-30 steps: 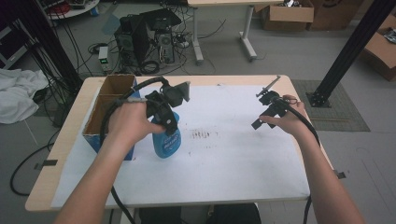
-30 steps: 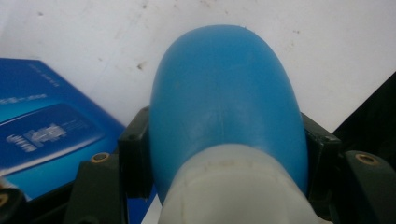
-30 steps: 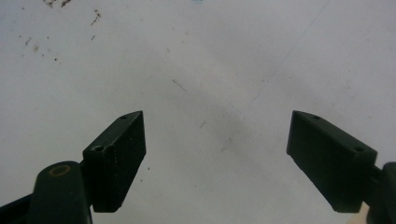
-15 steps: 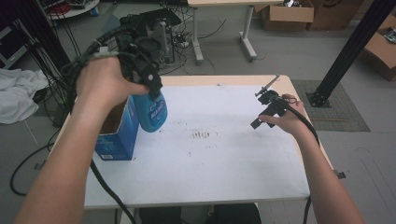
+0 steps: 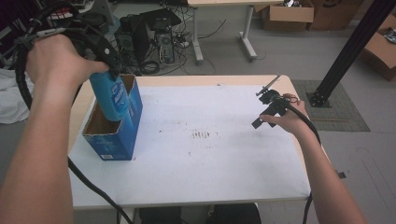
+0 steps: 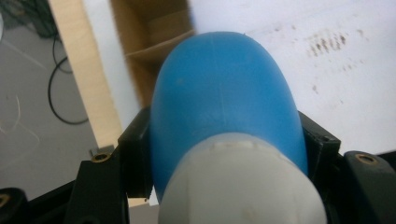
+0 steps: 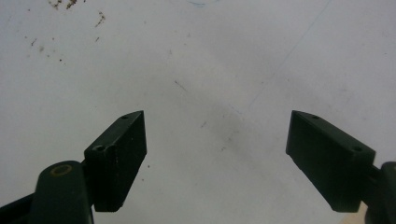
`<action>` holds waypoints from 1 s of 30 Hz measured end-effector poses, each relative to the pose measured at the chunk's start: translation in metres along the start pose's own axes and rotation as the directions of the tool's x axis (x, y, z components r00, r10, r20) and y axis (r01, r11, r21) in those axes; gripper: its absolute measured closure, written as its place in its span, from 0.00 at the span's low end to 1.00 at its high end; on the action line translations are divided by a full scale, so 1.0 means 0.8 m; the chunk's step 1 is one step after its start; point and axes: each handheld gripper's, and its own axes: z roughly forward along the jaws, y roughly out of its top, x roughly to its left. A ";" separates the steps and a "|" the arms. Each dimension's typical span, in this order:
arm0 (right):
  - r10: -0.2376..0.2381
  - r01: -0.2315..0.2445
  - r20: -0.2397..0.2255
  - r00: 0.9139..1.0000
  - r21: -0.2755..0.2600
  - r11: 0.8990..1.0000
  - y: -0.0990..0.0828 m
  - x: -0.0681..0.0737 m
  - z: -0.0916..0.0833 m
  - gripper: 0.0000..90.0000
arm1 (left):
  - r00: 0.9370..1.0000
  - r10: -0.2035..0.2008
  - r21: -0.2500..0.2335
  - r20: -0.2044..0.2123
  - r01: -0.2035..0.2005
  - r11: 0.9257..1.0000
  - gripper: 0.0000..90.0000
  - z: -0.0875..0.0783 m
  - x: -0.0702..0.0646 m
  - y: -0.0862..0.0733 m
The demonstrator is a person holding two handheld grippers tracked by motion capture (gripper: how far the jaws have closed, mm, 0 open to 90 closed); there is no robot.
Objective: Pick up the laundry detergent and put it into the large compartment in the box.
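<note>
Bottle (image 5: 108, 95) in raised left gripper (image 5: 100, 51)

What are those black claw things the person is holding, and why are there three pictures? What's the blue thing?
The claws are grippers, tools a person squeezes by hand. One picture looks down from above the white table. The other two come from small cameras riding on each gripper. The left gripper is shut on a blue bottle with a white top, held over an open blue cardboard box at the table's left edge. The right gripper hangs open above the bare, slightly speckled tabletop, holding nothing.
</note>
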 end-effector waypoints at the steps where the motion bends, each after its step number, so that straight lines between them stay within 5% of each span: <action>1: 0.000 0.000 0.002 1.000 -0.001 1.000 0.000 0.000 0.000 0.23 | 1.000 -0.016 0.002 -0.003 0.016 1.000 0.41 0.002 0.006 -0.001; 7: 0.002 -0.002 0.002 1.000 -0.001 1.000 -0.001 -0.002 -0.001 0.23 | 0.996 -0.092 0.016 -0.015 0.092 0.996 0.41 0.015 0.031 -0.006; 16: -0.001 0.001 0.003 1.000 0.004 1.000 0.000 -0.001 0.001 0.23 | 0.993 -0.113 0.018 -0.015 0.113 0.993 0.42 0.047 0.047 -0.007; 30: -0.004 0.004 0.003 1.000 0.014 1.000 -0.001 -0.002 0.005 0.23 | 0.995 -0.104 0.086 -0.004 0.104 0.991 0.42 0.130 0.048 -0.001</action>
